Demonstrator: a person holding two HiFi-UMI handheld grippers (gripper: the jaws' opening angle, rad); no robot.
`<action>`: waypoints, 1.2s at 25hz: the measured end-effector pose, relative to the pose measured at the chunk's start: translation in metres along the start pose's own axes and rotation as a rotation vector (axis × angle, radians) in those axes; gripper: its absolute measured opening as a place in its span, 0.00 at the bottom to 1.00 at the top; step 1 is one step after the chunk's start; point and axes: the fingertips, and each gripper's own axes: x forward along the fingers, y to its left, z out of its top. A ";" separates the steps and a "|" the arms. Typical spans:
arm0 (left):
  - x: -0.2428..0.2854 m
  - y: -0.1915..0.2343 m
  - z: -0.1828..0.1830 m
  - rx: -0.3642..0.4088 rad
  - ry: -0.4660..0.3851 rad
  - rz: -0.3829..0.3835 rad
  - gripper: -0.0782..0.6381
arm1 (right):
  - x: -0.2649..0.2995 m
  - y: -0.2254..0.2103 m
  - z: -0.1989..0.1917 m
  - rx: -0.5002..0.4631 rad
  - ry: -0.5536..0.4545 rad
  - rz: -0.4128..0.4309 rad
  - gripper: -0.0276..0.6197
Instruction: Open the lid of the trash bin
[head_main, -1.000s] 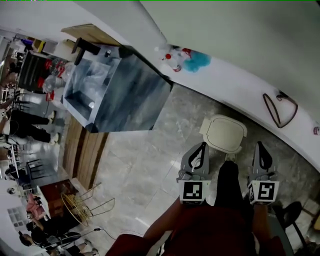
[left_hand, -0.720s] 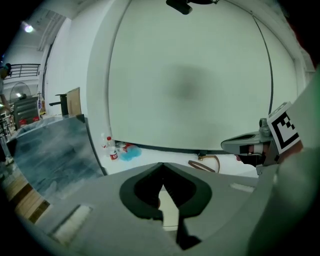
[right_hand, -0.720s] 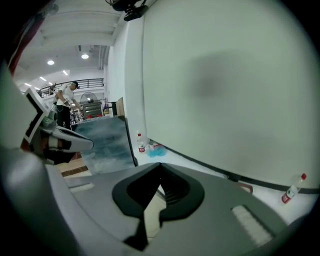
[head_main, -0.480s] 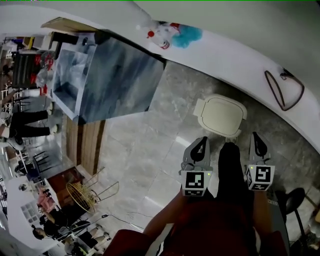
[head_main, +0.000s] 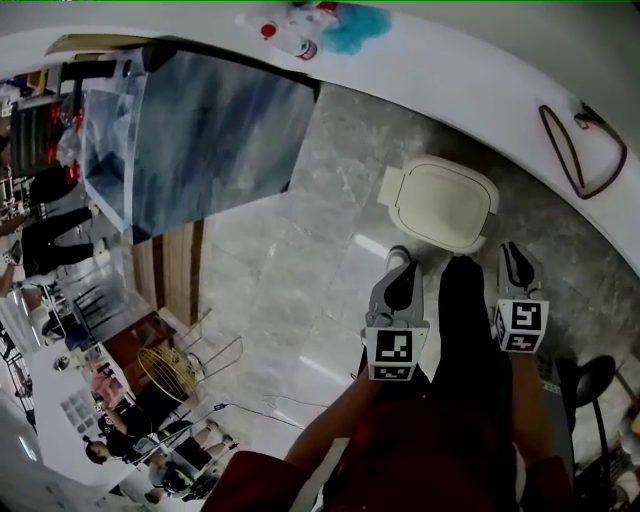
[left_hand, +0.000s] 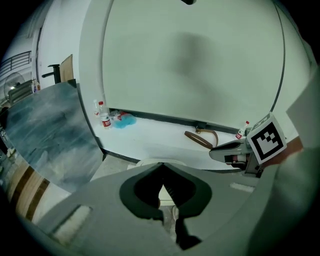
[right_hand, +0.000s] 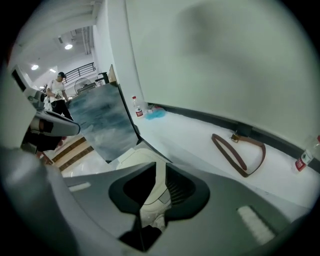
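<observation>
The white trash bin stands on the grey stone floor against a low white ledge, its lid down. Through the jaws of each gripper view a part of the white bin shows just ahead. My left gripper hovers short of the bin's near left corner, its tips meeting, shut on nothing. My right gripper hangs off the bin's near right side. Its jaws are opening, with a narrow gap and nothing held between them.
A person's dark trouser leg stands between the grippers. On the white ledge lie a brown strap, bottles and a blue bundle. A grey marbled table and a wire basket are to the left.
Both grippers have come down and tipped toward the floor, and the bin now lies closer in front of their tips. The lid has stayed down.
</observation>
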 end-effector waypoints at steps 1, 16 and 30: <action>0.005 -0.001 -0.006 -0.003 0.014 0.000 0.12 | 0.007 -0.003 -0.008 0.007 0.017 0.002 0.14; 0.053 -0.010 -0.093 -0.078 0.259 -0.027 0.12 | 0.084 -0.025 -0.101 0.069 0.239 0.042 0.21; 0.071 -0.013 -0.140 -0.110 0.437 -0.065 0.12 | 0.126 -0.033 -0.131 0.054 0.324 0.052 0.22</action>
